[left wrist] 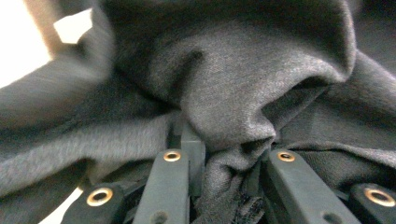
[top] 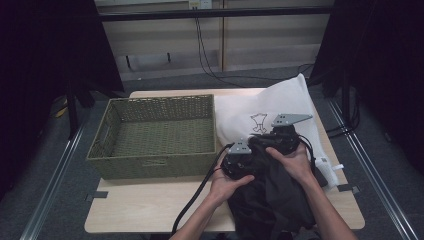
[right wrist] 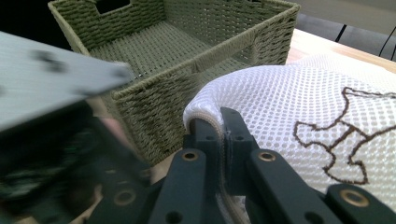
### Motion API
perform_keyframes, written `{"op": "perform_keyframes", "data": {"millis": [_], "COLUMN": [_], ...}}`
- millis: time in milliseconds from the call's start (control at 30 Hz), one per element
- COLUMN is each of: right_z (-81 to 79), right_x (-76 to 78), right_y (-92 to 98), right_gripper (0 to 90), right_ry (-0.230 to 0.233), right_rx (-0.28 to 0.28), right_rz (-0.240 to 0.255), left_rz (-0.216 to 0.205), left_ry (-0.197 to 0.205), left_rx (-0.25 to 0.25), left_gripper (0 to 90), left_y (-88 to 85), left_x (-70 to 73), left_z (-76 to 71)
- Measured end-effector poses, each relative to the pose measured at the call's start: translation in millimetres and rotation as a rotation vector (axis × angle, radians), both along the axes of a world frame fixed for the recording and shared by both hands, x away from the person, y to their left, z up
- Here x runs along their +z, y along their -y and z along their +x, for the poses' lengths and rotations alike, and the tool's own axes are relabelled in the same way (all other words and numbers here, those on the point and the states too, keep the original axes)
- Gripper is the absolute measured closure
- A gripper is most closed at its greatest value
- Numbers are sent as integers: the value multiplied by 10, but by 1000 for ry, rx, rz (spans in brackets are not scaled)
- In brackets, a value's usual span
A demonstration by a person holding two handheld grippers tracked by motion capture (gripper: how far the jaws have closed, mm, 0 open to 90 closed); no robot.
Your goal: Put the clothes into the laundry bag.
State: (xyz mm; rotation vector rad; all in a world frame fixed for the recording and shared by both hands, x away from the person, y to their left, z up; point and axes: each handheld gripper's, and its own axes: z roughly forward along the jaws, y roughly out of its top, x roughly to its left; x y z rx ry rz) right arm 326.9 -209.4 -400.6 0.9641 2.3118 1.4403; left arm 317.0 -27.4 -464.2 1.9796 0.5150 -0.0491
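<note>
A dark grey garment lies bunched at the table's front right, under both of the person's hands. My left gripper is shut on a fold of that garment, and the cloth drapes over its jaws. Just behind it, my right gripper is shut on the rim of a white mesh bag. In the right gripper view the bag's hem is pinched between the jaws, and a brown embroidered figure shows on the mesh.
An empty green woven basket fills the left half of the wooden table; its corner stands close to the right gripper. A small white object lies near the table's right edge. Black cables trail off the front.
</note>
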Motion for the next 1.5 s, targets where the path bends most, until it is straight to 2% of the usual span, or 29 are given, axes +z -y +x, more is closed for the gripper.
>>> {"op": "perform_keyframes", "data": {"millis": [33, 67, 100, 233, 267, 333, 367, 400, 467, 567, 633, 733, 767, 833, 867, 967, 1000, 1100, 1133, 1167, 1200, 1267, 1300, 1333, 1367, 1400, 1433, 1467, 1500], "right_z": [0, -8, -16, -56, -92, -118, -136, -136, -205, -257, -309, -318, -318, -293, -280, -255, -248, -247, -246, -245, -242, -238, -235, -229, -227, -226, -226, -226, -228], "right_x": [0, 5, 9, 19, 40, 66, 85, 85, 115, 113, 92, 48, 48, -62, -89, -115, -126, -132, -134, -137, -140, -144, -146, -153, -156, -158, -158, -158, -156], "right_y": [0, 5, 10, 11, 13, 22, 32, 32, 84, 121, 174, 187, 187, 191, 196, 204, 201, 201, 207, 212, 216, 219, 216, 199, 193, 183, 183, 164, 163], "right_gripper": [875, 875, 875, 876, 876, 876, 876, 876, 876, 876, 876, 875, 875, 875, 875, 875, 875, 875, 875, 875, 875, 875, 875, 875, 875, 875, 875, 875, 875], "right_ry": [0, -3, -2, -7, -8, -3, 1, 1, 2, -2, -5, -17, -17, -40, -45, -50, -46, -48, -51, -48, -45, -46, -47, -50, -50, -48, -48, -50, -50], "right_rx": [0, -1, -4, -2, -5, -11, -15, -15, -16, -24, -15, -18, -18, -14, -14, -16, -19, -27, -28, -30, -34, -33, -35, -38, -36, -35, -35, -35, -38], "right_rz": [0, 1, -5, -24, -33, -37, -39, -39, -47, -56, -47, -59, -59, -66, -59, -51, -49, -54, -53, -54, -56, -52, -53, -55, -58, -59, -59, -59, -61], "left_rz": [0, 3, 5, 6, 9, 14, -1, -1, -5, -3, 23, 29, 29, 43, 14, -8, -23, -31, -31, -57, -57, -85, -99, -126, -126, -139, -139, -127, -111], "left_ry": [0, -22, -23, -31, -24, -19, -29, -29, -33, -23, -3, -18, -18, -11, -25, -30, -33, -3, -3, 20, 20, 53, 67, 104, 104, 124, 124, 134, 126], "left_rx": [0, 34, 44, 63, 84, 91, 114, 114, 150, 145, 127, 132, 132, 114, 114, 107, 108, 111, 111, 102, 102, 83, 64, 5, 5, -61, -61, -115, -132], "left_gripper": [763, 763, 763, 761, 761, 761, 761, 761, 761, 760, 758, 739, 722, 674, 627, 514, 478, 404, 386, 390, 391, 392, 425, 461, 467, 455, 432, 394, 353], "left_y": [0, 4, 3, -3, 2, -8, -21, -21, -49, -30, 0, 10, 10, 4, -52, -132, -204, -305, -305, -400, -400, -503, -527, -529, -529, -442, -442, -285, -185], "left_x": [0, -44, -56, -73, -52, -38, -27, -27, -3, 21, 38, -32, -32, -74, -89, -84, -58, -9, -9, 33, 33, 109, 149, 208, 208, 225, 225, 154, 82], "left_z": [0, 51, 72, 113, 115, 123, 143, 143, 162, 151, 102, 111, 111, 98, 60, 9, -59, -180, -180, -262, -262, -357, -397, -459, -459, -506, -506, -503, -480]}}
